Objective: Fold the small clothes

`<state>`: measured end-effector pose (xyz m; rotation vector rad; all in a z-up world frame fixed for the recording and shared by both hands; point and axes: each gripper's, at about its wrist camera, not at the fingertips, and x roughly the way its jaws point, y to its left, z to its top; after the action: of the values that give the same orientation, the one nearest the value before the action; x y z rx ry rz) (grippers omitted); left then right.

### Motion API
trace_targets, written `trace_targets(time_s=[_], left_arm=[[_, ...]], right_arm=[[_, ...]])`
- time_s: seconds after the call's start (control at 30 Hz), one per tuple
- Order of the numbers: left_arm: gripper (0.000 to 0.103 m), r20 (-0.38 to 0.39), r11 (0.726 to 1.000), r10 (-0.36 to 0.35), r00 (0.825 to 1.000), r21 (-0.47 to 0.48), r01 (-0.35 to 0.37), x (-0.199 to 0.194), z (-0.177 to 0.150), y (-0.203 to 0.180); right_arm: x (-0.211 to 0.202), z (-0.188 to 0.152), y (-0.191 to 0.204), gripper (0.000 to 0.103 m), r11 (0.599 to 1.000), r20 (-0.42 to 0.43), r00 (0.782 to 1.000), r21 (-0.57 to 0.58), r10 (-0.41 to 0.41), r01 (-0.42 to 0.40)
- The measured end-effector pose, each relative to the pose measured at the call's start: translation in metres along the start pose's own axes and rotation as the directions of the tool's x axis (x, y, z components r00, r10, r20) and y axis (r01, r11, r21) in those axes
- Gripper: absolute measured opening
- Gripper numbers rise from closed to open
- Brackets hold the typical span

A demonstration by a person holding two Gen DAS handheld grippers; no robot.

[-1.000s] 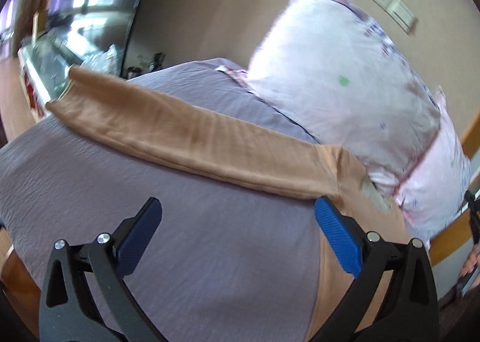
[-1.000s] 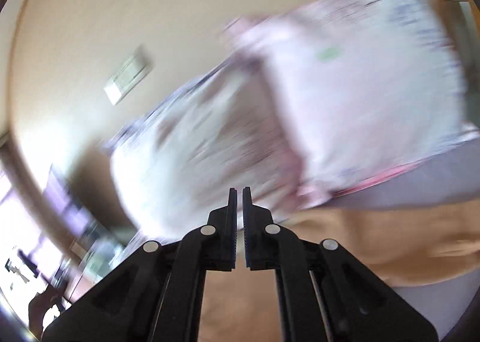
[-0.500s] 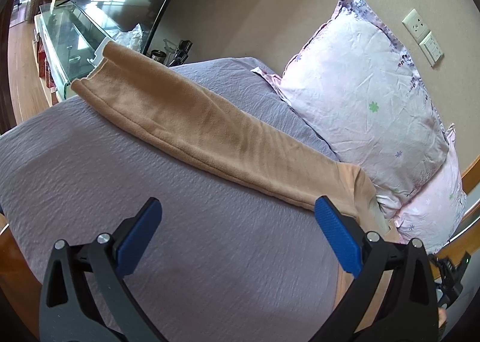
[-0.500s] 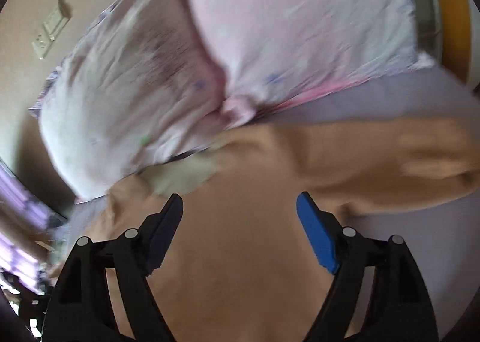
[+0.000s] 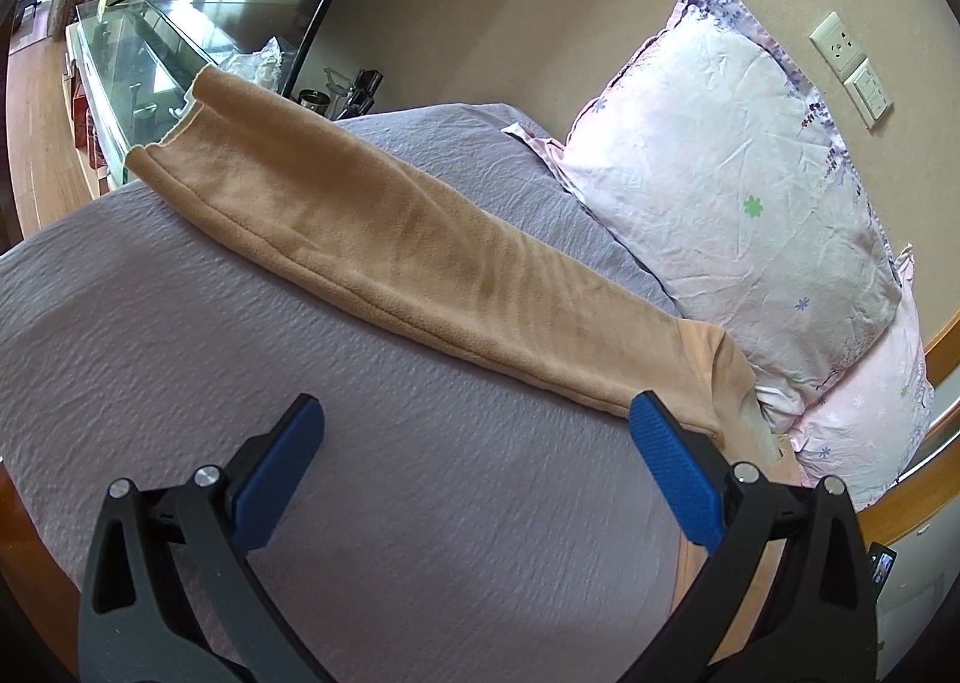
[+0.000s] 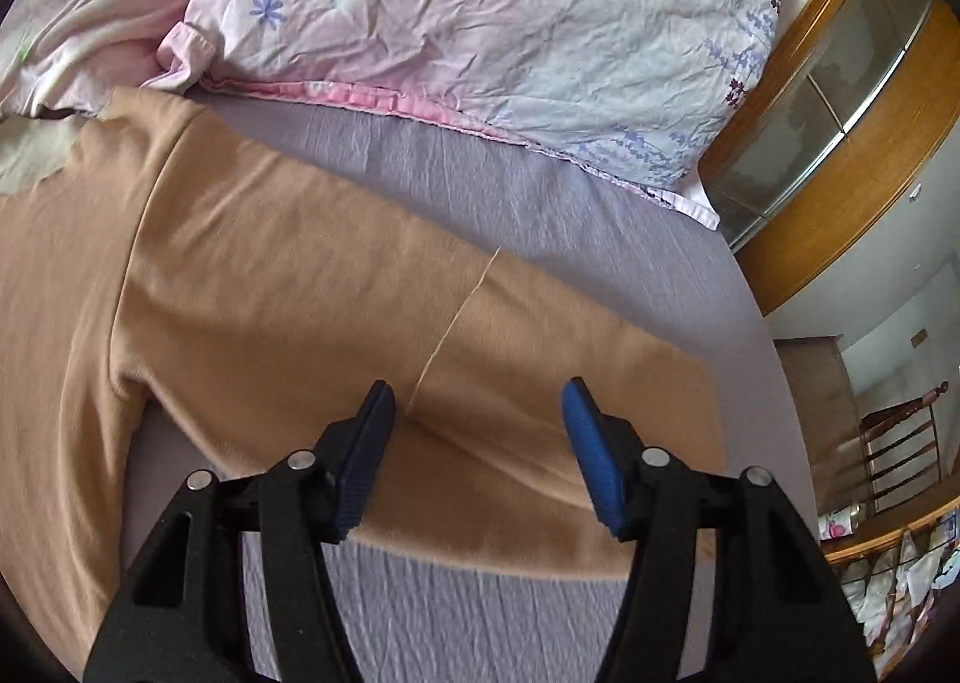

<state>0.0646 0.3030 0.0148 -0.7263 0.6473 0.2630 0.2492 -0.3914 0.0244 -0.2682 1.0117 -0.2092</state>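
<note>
The bed [image 5: 420, 503], under a grey-purple cover, fills most of both views, and the tan shirt [image 6: 270, 287] lies flat on it. In the right wrist view its body takes the left and middle of the frame; in the left wrist view one long sleeve [image 5: 390, 239] stretches from the lower right up to the upper left.

The step in hand, as I judge it, is to fold a sleeve inward. The right tool [image 6: 477, 443] is apart and empty, just above the other sleeve [image 6: 528, 383] in the lower middle of its frame. It should close on the cloth near the sleeve end, taking both layers (not the bed cover beneath), and carry it across the body without dragging. The left tool [image 5: 477, 461] is also apart and empty, above bare cover; it could press the shoulder while the sleeve moves.

Two flowered pillows [image 5: 732, 185] lie just beside the collar and may crowd the upper edge. A wall socket [image 5: 837, 41] is in the upper right, well apart.
</note>
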Motion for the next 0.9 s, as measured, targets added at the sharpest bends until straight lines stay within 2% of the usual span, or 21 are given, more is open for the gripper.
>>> trace_targets(time_s=[0.03, 0.07, 0.1, 0.13, 0.23, 0.33, 0.37, 0.43, 0.47, 0.57, 0.67, 0.7, 0.73, 0.77, 0.8, 0.87, 0.9], left_arm=[[0.101, -0.001, 1.0, 0.001, 1.0, 0.002, -0.001, 0.0, 0.0, 0.0], [0.101, -0.002, 1.0, 0.001, 1.0, 0.002, -0.001, 0.0, -0.001, 0.0], [0.101, -0.001, 1.0, 0.002, 1.0, 0.002, -0.002, 0.0, -0.001, 0.0], [0.101, 0.001, 1.0, 0.0, 1.0, 0.001, 0.0, -0.001, -0.001, 0.0], [0.101, 0.004, 1.0, -0.002, 1.0, -0.002, 0.002, 0.0, -0.001, 0.001], [0.101, 0.001, 1.0, -0.001, 1.0, -0.001, 0.001, 0.0, -0.001, 0.0], [0.101, 0.0, 1.0, -0.003, 1.0, -0.001, 0.003, 0.0, -0.001, 0.0], [0.101, 0.001, 1.0, -0.007, 1.0, -0.003, 0.007, 0.0, -0.001, 0.001], [0.101, 0.002, 1.0, -0.008, 1.0, -0.004, 0.008, 0.0, -0.001, 0.001], [0.101, 0.008, 1.0, -0.01, 1.0, -0.01, 0.01, 0.001, 0.0, 0.001], [0.101, 0.01, 1.0, -0.01, 1.0, -0.026, 0.01, 0.001, 0.001, 0.002], [0.101, 0.01, 0.999, -0.011, 1.0, -0.031, 0.011, 0.001, 0.001, 0.002], [0.101, 0.01, 0.999, -0.01, 1.0, -0.039, 0.011, 0.001, 0.001, 0.003], [0.101, 0.009, 0.999, -0.009, 1.0, -0.047, 0.009, 0.001, 0.002, 0.003], [0.101, 0.009, 0.999, -0.007, 1.0, -0.054, 0.007, 0.0, 0.002, 0.004], [0.101, 0.009, 0.998, -0.006, 1.0, -0.07, 0.007, -0.001, 0.004, 0.006], [0.101, 0.01, 0.997, -0.008, 1.0, -0.079, 0.009, -0.002, 0.004, 0.007]], right_arm=[[0.0, -0.001, -0.002, 0.054, 1.0, 0.001, 1.0, -0.002, 0.009, -0.009], [-0.001, 0.0, -0.002, 0.047, 1.0, 0.004, 1.0, 0.001, 0.024, -0.024], [-0.001, 0.0, -0.007, 0.037, 0.997, -0.001, 0.997, 0.026, 0.077, -0.077], [-0.002, 0.0, -0.01, 0.013, 0.988, -0.004, 0.99, 0.056, 0.144, -0.144], [-0.005, -0.004, -0.022, 0.008, 0.968, 0.019, 0.98, 0.152, 0.2, -0.2], [-0.018, -0.003, -0.05, 0.008, 0.884, 0.12, 0.939, 0.315, 0.324, -0.345], [-0.025, -0.003, -0.057, 0.008, 0.853, 0.16, 0.921, 0.347, 0.356, -0.39], [-0.051, 0.004, -0.064, 0.008, 0.784, 0.255, 0.868, 0.375, 0.426, -0.495], [-0.061, 0.007, -0.062, 0.008, 0.769, 0.281, 0.851, 0.369, 0.444, -0.523], [-0.105, 0.032, -0.036, 0.008, 0.699, 0.38, 0.747, 0.286, 0.545, -0.655], [-0.143, 0.062, 0.016, 0.008, 0.575, 0.423, 0.592, 0.183, 0.686, -0.797], [-0.153, 0.074, 0.044, 0.008, 0.517, 0.416, 0.526, 0.144, 0.742, -0.844], [-0.159, 0.083, 0.068, 0.008, 0.472, 0.4, 0.476, 0.116, 0.783, -0.874], [-0.165, 0.094, 0.103, 0.008, 0.404, 0.369, 0.405, 0.085, 0.837, -0.911], [-0.167, 0.101, 0.132, 0.008, 0.35, 0.337, 0.352, 0.07, 0.873, -0.934], [-0.169, 0.109, 0.18, 0.008, 0.283, 0.285, 0.287, 0.058, 0.914, -0.957], [-0.169, 0.112, 0.215, 0.008, 0.266, 0.242, 0.271, 0.053, 0.932, -0.962]])
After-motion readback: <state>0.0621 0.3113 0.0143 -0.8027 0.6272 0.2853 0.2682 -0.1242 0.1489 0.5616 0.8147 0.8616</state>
